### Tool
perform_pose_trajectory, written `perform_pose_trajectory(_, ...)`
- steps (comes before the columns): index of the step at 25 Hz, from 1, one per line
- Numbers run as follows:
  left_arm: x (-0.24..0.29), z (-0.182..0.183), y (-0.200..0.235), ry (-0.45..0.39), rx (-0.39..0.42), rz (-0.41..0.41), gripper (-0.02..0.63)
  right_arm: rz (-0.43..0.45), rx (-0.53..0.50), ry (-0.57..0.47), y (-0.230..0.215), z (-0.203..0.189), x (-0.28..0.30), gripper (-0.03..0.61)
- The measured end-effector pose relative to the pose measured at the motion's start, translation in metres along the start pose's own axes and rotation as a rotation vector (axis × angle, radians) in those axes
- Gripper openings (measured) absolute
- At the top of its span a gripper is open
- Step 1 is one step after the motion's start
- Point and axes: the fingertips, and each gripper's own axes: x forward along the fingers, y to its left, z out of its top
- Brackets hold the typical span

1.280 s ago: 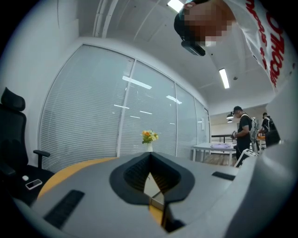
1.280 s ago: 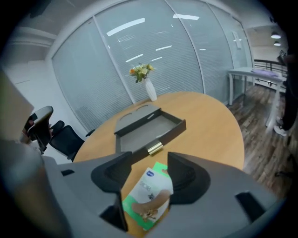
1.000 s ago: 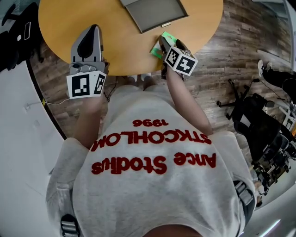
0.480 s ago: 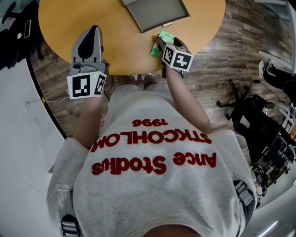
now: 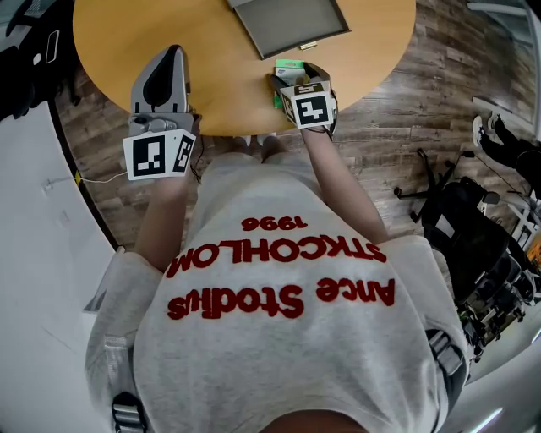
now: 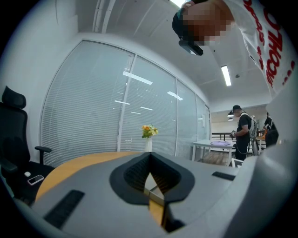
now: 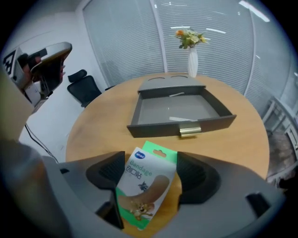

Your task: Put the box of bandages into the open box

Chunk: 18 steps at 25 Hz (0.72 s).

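Observation:
The box of bandages (image 7: 145,185), white and green with a cartoon print, sits tilted between the jaws of my right gripper (image 7: 148,168), which is shut on it above the round wooden table (image 7: 242,139). From the head view the green box (image 5: 290,64) pokes out ahead of the right gripper (image 5: 293,78), close to the table's near edge. The open grey box (image 7: 181,124) lies just beyond it with its inside bare; it also shows at the top of the head view (image 5: 286,20). My left gripper (image 5: 167,57) rests shut and holds nothing at the table's left (image 6: 150,180).
A white vase of flowers (image 7: 192,59) stands behind the open box. Black office chairs (image 7: 85,88) stand past the table's far side. Another chair and dark equipment (image 5: 473,224) are on the wooden floor at the right. A person (image 6: 242,135) stands by a distant desk.
My right gripper has swung a little left and forward with the bandage box, so it now points straight at the open box. The left gripper has stayed put.

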Motion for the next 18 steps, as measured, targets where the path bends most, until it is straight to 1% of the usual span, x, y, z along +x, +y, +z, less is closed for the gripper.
perform_pose_trajectory(3,-0.001,0.000,0.003,0.000,-0.001,0.008,-0.002,0.069,-0.084,0.034,0.015,-0.002,0.002,0.337)
perform_pose_trajectory(5,-0.002,0.000,0.005,0.000,-0.002,0.013,-0.002,0.124,-0.163,0.070,0.026,-0.008,0.000,0.337)
perform_pose_trajectory(7,-0.002,0.000,0.007,0.000,-0.001,0.017,-0.002,0.146,-0.219,0.097,0.031,-0.014,-0.002,0.337)
perform_pose_trajectory(8,-0.002,0.000,0.008,0.000,-0.001,0.019,-0.002,0.139,-0.219,0.098,0.030,-0.014,-0.003,0.337)
perform_pose_trajectory(10,-0.002,0.000,0.008,0.000,-0.002,0.021,-0.002,0.101,-0.156,0.076,0.022,-0.013,-0.004,0.337)
perform_pose_trajectory(14,0.000,0.001,0.005,0.000,-0.001,0.017,-0.002,0.018,0.106,0.002,0.006,-0.006,-0.006,0.339)
perform_pose_trajectory(15,0.000,0.001,0.005,0.000,0.000,0.016,-0.002,0.005,0.152,-0.010,0.004,-0.005,-0.007,0.341)
perform_pose_trajectory(16,0.000,0.001,0.005,0.000,-0.001,0.016,-0.002,-0.006,0.177,-0.014,0.005,-0.005,-0.006,0.341)
perform_pose_trajectory(18,-0.001,0.001,0.006,0.000,-0.001,0.019,-0.002,-0.018,0.186,0.003,0.008,-0.010,-0.003,0.341)
